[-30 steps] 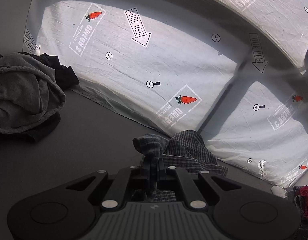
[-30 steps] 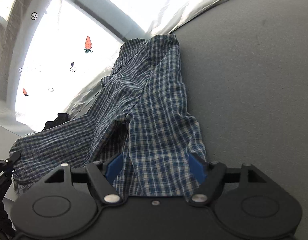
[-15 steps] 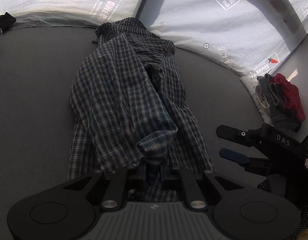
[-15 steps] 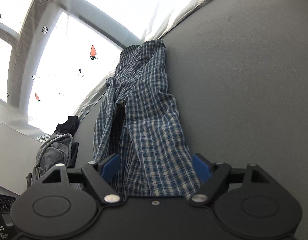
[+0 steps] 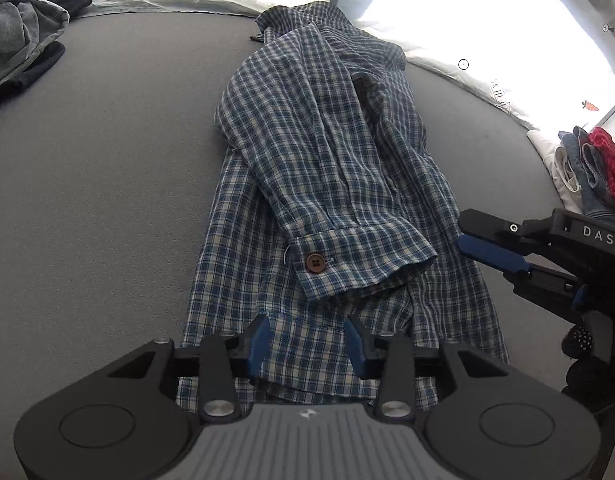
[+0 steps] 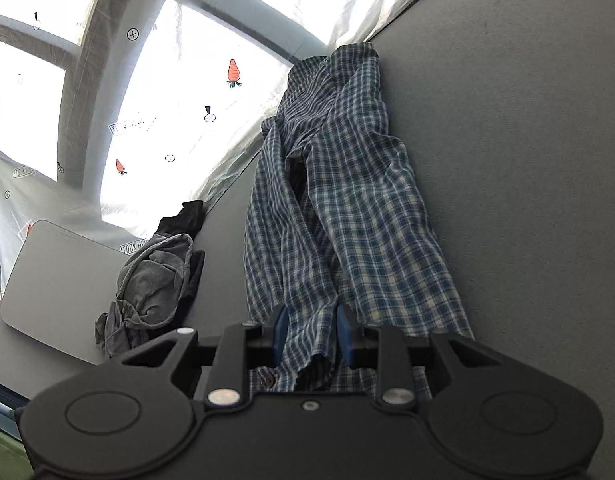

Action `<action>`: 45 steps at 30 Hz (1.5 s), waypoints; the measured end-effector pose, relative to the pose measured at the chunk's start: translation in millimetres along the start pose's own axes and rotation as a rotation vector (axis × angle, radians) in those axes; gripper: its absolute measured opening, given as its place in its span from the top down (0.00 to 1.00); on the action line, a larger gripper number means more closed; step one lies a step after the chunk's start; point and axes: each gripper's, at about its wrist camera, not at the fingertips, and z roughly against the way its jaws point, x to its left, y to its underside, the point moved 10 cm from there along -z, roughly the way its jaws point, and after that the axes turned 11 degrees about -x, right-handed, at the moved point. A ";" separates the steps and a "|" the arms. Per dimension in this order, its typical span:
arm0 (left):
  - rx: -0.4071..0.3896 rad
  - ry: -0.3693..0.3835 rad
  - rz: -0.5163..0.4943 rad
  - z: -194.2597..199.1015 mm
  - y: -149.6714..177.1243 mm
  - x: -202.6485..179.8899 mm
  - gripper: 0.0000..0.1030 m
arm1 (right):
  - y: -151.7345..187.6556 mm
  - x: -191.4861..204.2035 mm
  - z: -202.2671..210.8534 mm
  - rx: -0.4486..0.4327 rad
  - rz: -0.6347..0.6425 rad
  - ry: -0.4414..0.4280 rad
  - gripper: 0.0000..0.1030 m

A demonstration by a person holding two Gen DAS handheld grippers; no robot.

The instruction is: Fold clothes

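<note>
A blue plaid shirt lies lengthwise on the grey table, one sleeve folded over its body. The sleeve's cuff, with a brown button, rests loose on top. My left gripper hangs over the shirt's near hem. Its jaws are opening, the pads stand apart, and only the flat hem lies under the gap. My right gripper is at the shirt's near right edge. Its jaws are closing, and a bunched fold of plaid fills the space between the pads. That gripper also shows in the left wrist view.
A crumpled grey and black clothes pile sits at the table's far left. Folded red, denim and white garments are stacked at the right. A grey board lies beyond the pile. White carrot-print sheeting backs the table.
My left gripper swung down over the shirt, let go of the sleeve cuff and spread its jaws. My right gripper's jaws narrowed from wide apart onto a fold of the shirt.
</note>
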 end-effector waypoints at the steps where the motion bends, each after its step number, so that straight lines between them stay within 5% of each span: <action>1: 0.007 -0.022 0.011 0.4 3.9 7.6 0.56 | 4.5 -0.9 -3.9 0.017 0.000 0.012 0.71; 7: 0.023 -0.096 0.079 8.8 24.1 42.9 0.49 | 24.9 -6.3 -22.6 0.083 -0.025 0.051 0.62; 11: 0.022 -0.100 0.069 11.2 31.4 49.6 0.47 | 27.7 -1.1 -27.5 0.077 -0.041 0.028 0.86; 16: 0.019 -0.073 0.109 9.7 31.6 49.8 0.37 | 22.6 11.6 -19.4 0.036 0.013 0.001 0.95; 28: 0.020 -0.038 0.130 -0.8 34.5 35.6 0.03 | 20.4 8.8 28.5 -0.030 0.036 0.018 0.98; 33: 0.031 -0.071 0.071 -4.7 37.1 28.1 0.00 | 29.0 13.4 56.2 -0.039 0.107 0.029 0.98; 39: 0.072 -0.168 -0.175 -11.9 50.9 6.8 0.00 | 44.4 4.9 76.0 -0.031 0.116 0.058 0.98; 45: 0.068 -0.166 -0.171 -9.2 52.5 7.3 0.00 | 49.8 -7.9 91.1 -0.056 0.075 0.087 0.98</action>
